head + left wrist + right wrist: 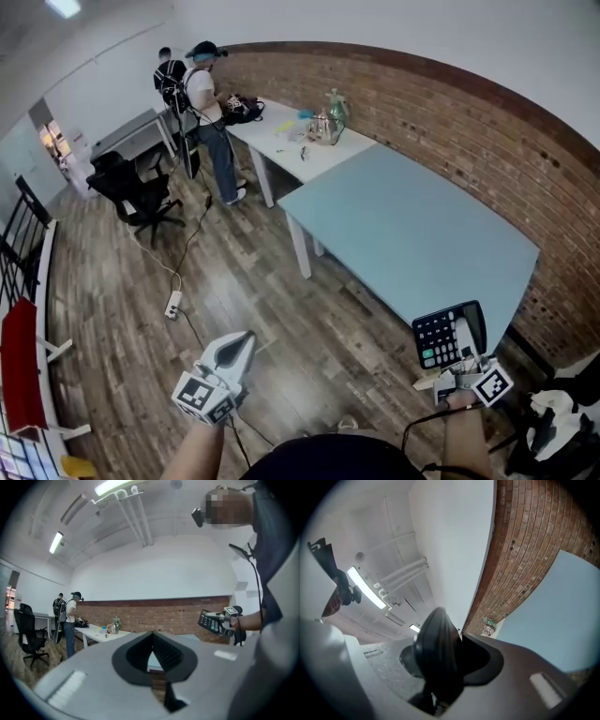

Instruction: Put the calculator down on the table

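One calculator [448, 336] in right gripper [458, 366]; one blue table [403, 230], one white table [309, 155].

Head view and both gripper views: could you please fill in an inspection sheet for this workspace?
Surface: light blue table, nothing on it.
Job's things: calculator, held in the air, not yet on the table.
Clutter: small items on the far white table.
Grippers: right hand-held gripper shut on the calculator; left hand-held gripper shut, empty.
Cables: power strip and cord on the floor.
Surroundings: brick wall, black office chair, two people.
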Tool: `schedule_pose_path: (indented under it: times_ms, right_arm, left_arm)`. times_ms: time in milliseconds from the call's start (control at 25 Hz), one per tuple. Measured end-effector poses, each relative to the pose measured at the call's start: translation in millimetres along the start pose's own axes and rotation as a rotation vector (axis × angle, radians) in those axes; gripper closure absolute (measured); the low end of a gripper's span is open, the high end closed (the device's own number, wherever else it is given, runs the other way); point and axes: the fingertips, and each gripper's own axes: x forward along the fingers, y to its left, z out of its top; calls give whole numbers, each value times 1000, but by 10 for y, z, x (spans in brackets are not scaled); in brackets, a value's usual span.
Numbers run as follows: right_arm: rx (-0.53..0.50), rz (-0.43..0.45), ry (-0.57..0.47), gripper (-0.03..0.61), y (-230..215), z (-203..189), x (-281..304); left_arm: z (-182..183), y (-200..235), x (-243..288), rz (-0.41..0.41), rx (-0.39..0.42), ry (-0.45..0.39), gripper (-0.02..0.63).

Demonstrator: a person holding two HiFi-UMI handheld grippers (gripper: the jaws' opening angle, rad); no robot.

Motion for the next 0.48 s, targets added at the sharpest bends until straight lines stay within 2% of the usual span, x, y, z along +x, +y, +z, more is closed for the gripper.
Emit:
schedule_pose_path:
  times_ms: [200, 360, 480]
  right_arm:
    - [0, 16, -8, 446, -148, 231, 7]
    - [-27, 15, 35, 446, -326, 291, 12]
    - [17, -25, 54, 446, -530, 239, 45]
  left_arm:
    - [28, -118, 241, 18, 5, -8, 612]
    - [20, -230, 427, 40, 21, -17, 612]
    - [-7, -250, 517, 34, 25, 1, 612]
